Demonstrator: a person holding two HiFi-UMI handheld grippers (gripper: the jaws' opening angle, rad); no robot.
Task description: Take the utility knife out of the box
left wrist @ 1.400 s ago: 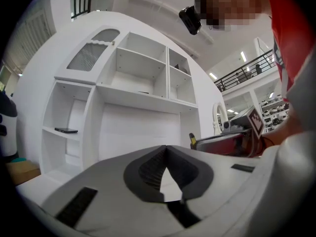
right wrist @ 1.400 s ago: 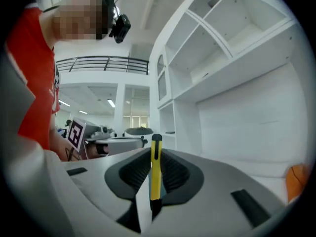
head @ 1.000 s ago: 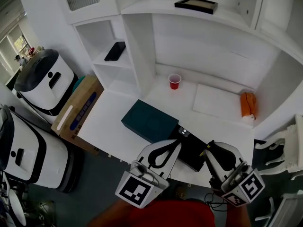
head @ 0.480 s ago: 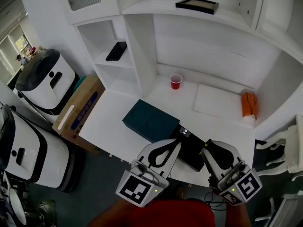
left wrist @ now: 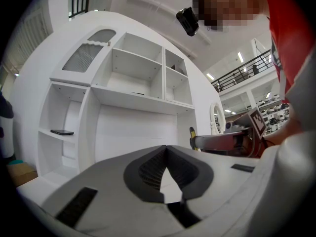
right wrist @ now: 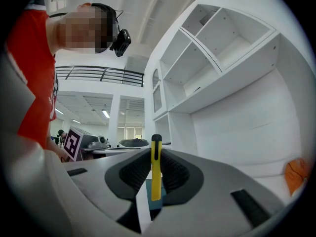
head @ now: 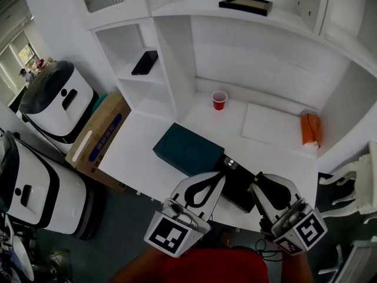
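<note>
Two ribbed dark pads [right wrist: 137, 170] of the right gripper [right wrist: 156, 152] press on a slim yellow plastic utility knife [right wrist: 156, 177]. It stands upright between them, with the jaws about half closed around its body. The left gripper [left wrist: 166, 149] has its jaws brought together tip to tip, with nothing between them. Both grippers point level, side by side at the near edge of the white tabletop [head: 147, 152], by the shallow open black box [head: 238, 190]. A dark teal flat rectangular lid [head: 188, 149] lies touching the box's far-left side. The knife appears to be lifted out of the box, so the removal step looks all but done. The next move calls for carrying it clear of the box and lowering it onto bare tabletop, with the grip kept firm so the thin handle does not pivot.
</note>
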